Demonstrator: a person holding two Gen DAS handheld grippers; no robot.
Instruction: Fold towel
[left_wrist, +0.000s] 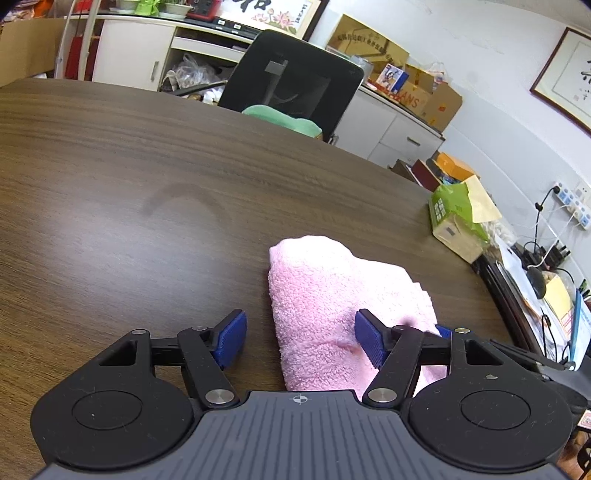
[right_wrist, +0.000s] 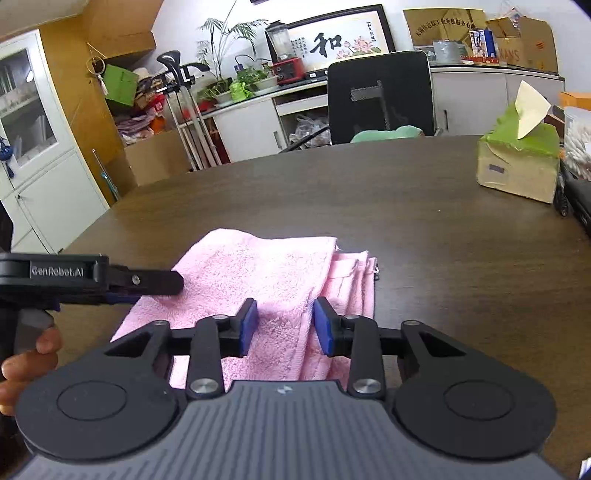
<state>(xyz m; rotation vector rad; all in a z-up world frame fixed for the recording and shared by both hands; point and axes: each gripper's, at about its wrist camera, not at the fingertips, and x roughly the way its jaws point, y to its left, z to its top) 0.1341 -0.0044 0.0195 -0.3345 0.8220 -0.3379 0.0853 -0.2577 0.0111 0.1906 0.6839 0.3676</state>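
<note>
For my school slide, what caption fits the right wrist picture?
Open right gripper over a folded pink towel on a dark wooden table.

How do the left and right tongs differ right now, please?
The left tongs are spread wide, one pad over bare table; the right tongs gape less, both pads over the pink towel. The left sit at the towel's edge, the right over its middle. Both are open, gripping nothing.
</note>
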